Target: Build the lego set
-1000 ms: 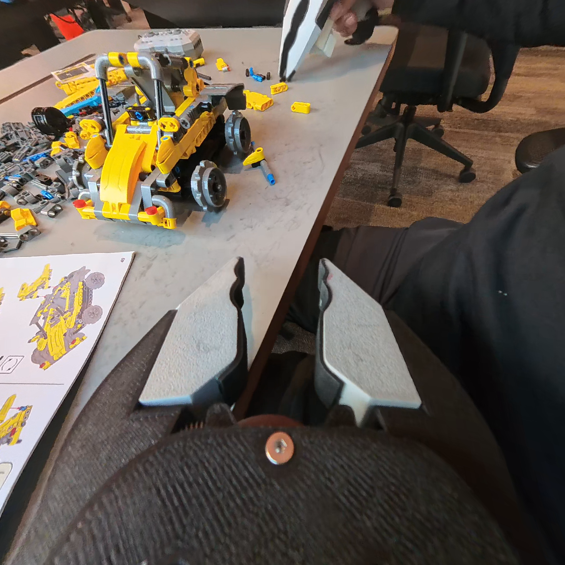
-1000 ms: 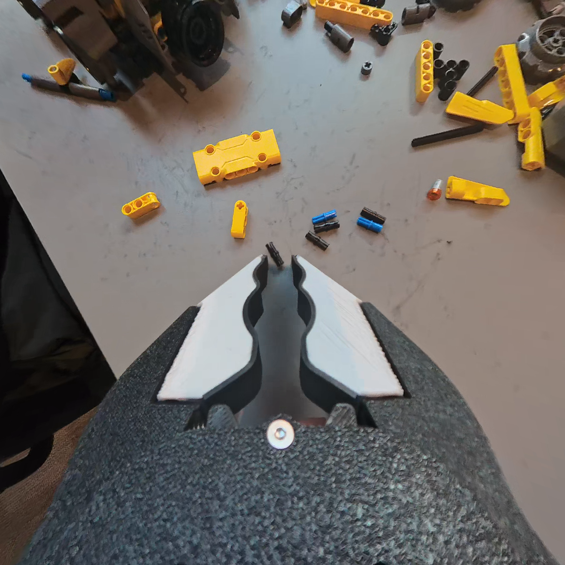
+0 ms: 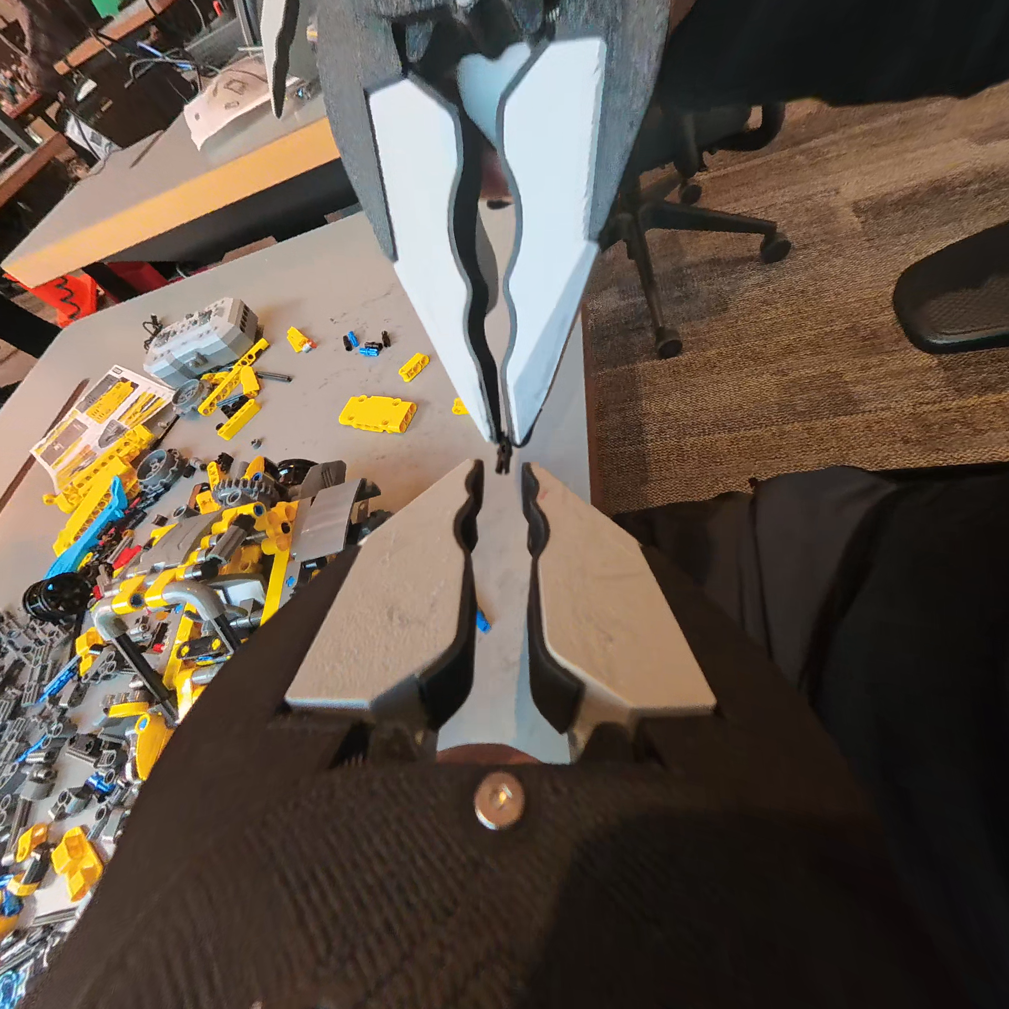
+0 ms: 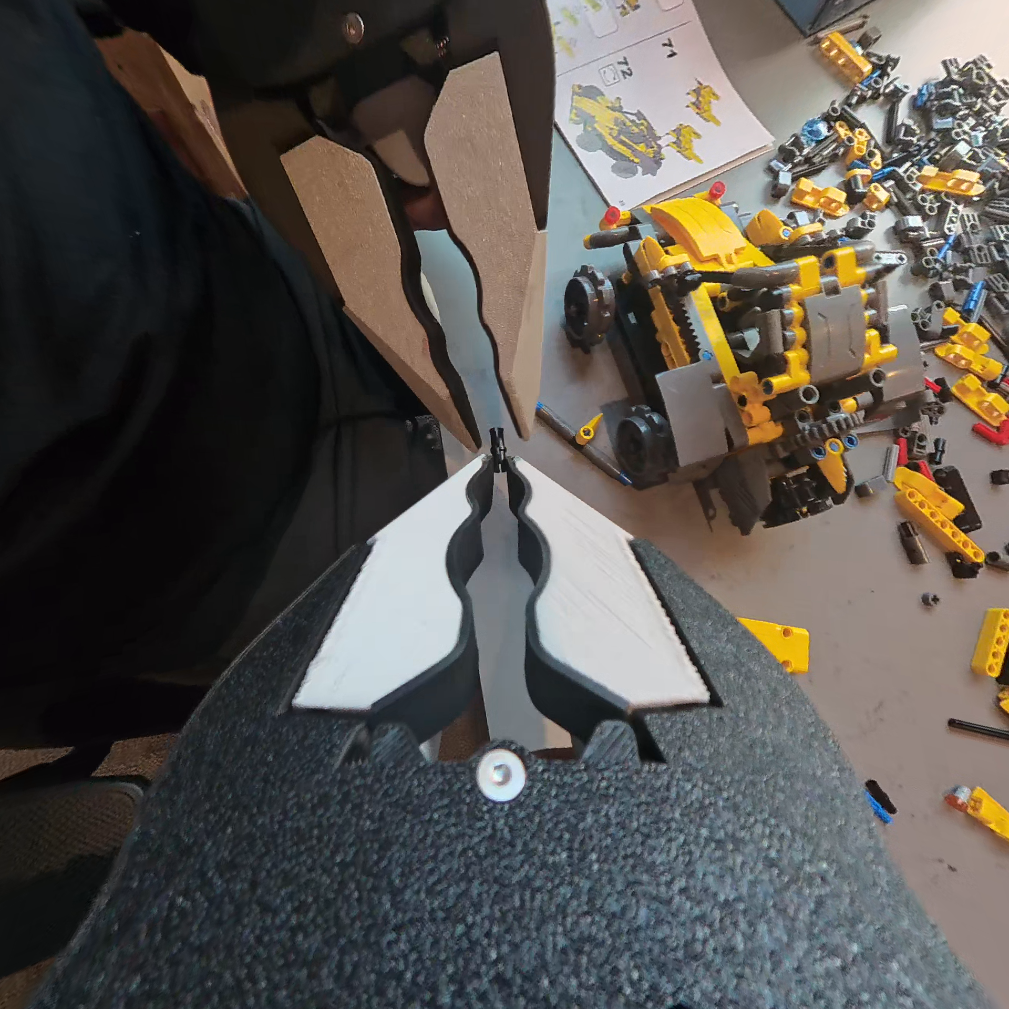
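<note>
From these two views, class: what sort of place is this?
Probably an office or lab workspace: grey work tables, a wheeled office chair on carpet, and a part-built yellow brick vehicle beside its instruction booklet.

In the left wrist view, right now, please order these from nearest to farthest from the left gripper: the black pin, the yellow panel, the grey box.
1. Black pin: just ahead of the left gripper, held by the right gripper.
2. Yellow panel: ahead, to the left.
3. Grey box: farthest, far left on the table.
</note>
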A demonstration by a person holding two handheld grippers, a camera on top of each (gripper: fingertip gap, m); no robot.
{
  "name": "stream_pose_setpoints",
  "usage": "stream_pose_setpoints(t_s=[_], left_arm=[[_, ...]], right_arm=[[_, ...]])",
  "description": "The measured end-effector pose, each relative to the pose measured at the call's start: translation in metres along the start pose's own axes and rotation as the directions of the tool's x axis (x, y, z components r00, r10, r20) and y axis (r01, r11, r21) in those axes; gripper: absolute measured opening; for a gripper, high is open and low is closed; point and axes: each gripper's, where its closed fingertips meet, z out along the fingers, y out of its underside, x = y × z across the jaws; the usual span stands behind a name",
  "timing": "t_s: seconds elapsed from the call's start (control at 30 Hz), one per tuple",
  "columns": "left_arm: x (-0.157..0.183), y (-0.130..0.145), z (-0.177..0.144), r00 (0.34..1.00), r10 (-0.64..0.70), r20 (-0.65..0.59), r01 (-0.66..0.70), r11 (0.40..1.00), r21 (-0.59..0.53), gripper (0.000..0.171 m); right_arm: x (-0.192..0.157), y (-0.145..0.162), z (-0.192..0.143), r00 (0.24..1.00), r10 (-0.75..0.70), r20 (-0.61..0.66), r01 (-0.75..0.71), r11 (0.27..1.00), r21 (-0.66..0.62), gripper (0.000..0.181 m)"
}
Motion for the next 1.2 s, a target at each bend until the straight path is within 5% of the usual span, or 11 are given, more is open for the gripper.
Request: stream_pose_setpoints(t_s=[0.43,0.67,1.03,1.13,1.2], left_arm=[[0.005,0.001,0.000,0.999,0.028,0.021,-0.028,0.999,0.033,0.002],[-0.002,-0.006,-0.001,0.994,0.025,0.104,-0.036,0.993,0.114,0.002],[-0.002,-0.009,0.009,0.977,0.103,0.185,-0.122,0.988,0.093,0.001],[-0.001,-0.011,0.016,0.987,0.043,0.157,-0.059,0.993,0.101,0.005],[0.005,-0.008,0.027,0.996,-0.049,0.070,0.045,0.997,0.069,0.015]], right_arm=[[-0.005,-0.003,0.002,0.995,0.097,0.020,-0.099,0.990,0.102,0.005],[0.001,-0.006,-0.006,0.929,0.359,0.090,-0.369,0.876,0.310,0.012],[0.002,0.000,-0.008,0.884,0.456,0.104,-0.461,0.812,0.358,0.005],[0.004,0.007,-0.012,0.885,0.458,0.082,-0.456,0.820,0.346,0.005],[0.020,0.027,-0.020,0.881,0.470,-0.047,-0.436,0.847,0.304,0.005]])
